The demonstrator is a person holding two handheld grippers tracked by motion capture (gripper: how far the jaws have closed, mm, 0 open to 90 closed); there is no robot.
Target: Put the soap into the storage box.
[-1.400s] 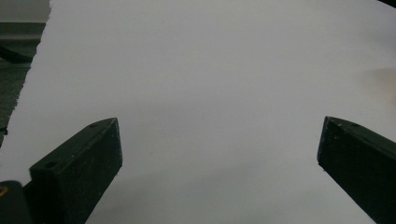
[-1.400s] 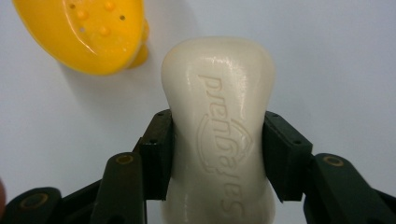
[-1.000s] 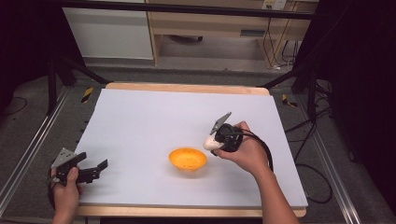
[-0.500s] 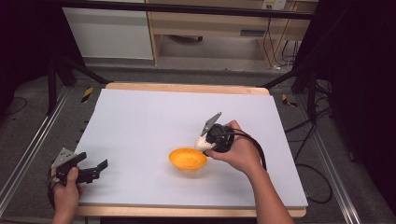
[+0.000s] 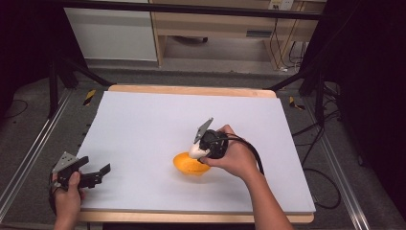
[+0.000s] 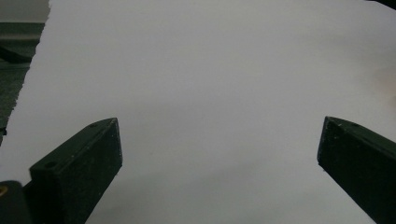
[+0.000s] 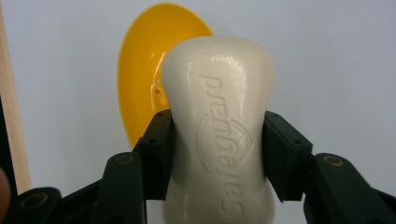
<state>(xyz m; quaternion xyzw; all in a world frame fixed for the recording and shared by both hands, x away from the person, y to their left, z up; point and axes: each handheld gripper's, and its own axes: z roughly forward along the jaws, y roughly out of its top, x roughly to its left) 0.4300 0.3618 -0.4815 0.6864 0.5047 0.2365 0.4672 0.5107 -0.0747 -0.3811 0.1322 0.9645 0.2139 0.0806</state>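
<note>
Soap [image 7: 217, 135], a cream bar with a pinched waist, sits clamped in the right gripper [image 7: 217, 154] just above the yellow bowl [image 5: 190, 165] on the counter [image 5: 143, 124]. It looks hard, smooth and light, likely slippery (waxy sheen), so the narrow waist is the sound place to grasp. The left gripper [image 5: 93, 175] rests spread wide, holding nothing, at the counter's near left edge.

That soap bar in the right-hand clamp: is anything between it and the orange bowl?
Nothing visible. The right gripper is shut on the soap bar, right over the empty orange bowl on the white table.
</note>
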